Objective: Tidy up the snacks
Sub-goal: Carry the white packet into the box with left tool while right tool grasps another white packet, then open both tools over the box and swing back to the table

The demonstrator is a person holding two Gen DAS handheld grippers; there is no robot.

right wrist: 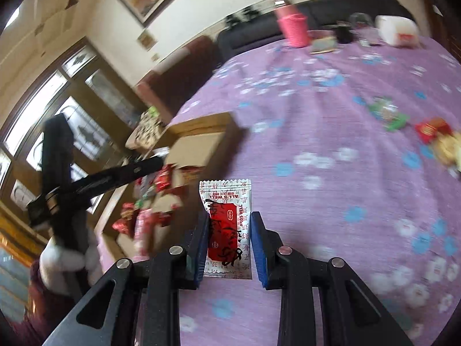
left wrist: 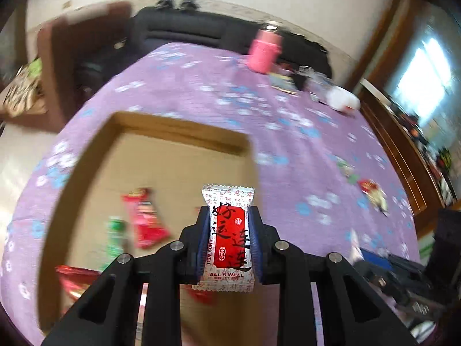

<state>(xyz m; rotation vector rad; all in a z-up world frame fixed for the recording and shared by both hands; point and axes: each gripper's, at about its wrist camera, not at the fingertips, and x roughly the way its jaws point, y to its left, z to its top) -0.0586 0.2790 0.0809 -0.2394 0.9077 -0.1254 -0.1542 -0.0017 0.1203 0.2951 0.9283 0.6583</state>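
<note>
My left gripper (left wrist: 229,210) is shut on a white and red snack packet (left wrist: 227,230) and holds it above the right side of an open cardboard box (left wrist: 184,155). Red and green snack packets (left wrist: 144,219) lie inside the box. My right gripper (right wrist: 229,216) is shut on a second white and red packet (right wrist: 226,225) above the purple tablecloth (right wrist: 331,132), right of the box (right wrist: 201,135). The left gripper's arm (right wrist: 95,178) shows at the left of the right wrist view. Loose snacks (right wrist: 432,129) lie on the cloth at the right.
A pink container (left wrist: 263,52), a white tub (left wrist: 343,99) and small items stand at the table's far end. A dark sofa (left wrist: 184,31) runs behind the table. Loose snacks (left wrist: 371,190) lie right of the box. A wooden cabinet (left wrist: 403,132) stands at the right.
</note>
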